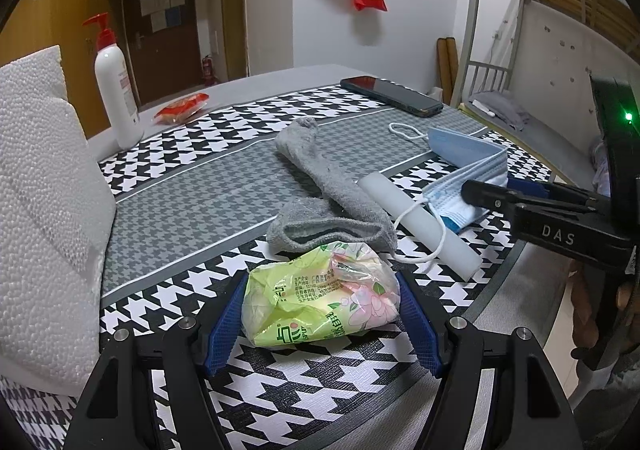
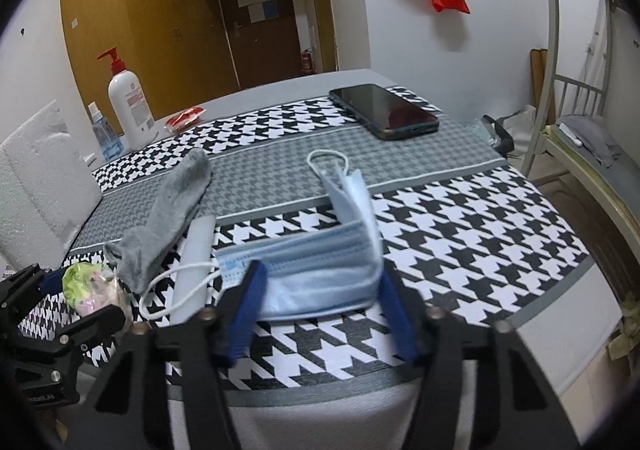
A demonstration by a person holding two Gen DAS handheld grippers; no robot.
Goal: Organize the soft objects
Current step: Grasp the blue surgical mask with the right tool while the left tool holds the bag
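Observation:
A green and pink tissue pack [image 1: 320, 296] lies on the houndstooth mat between the fingers of my left gripper [image 1: 320, 306]; the pads sit at its two sides, jaws wide. It also shows in the right wrist view [image 2: 94, 284]. A grey sock [image 1: 328, 194] [image 2: 168, 218] lies behind it. A blue face mask [image 1: 464, 178] [image 2: 320, 274] lies folded at the right, between the fingers of my right gripper [image 2: 320, 298], jaws wide; whether they press it I cannot tell. A white foam stick [image 1: 416, 218] [image 2: 196, 262] lies under the mask's ear loop.
A white styrofoam block [image 1: 44, 210] stands at the left. A pump bottle [image 1: 116, 86], a red snack packet [image 1: 182, 108] and a phone [image 1: 392, 94] sit at the back. The table's front edge [image 2: 320, 386] is just under my right gripper. A bunk bed [image 2: 592, 154] stands at the right.

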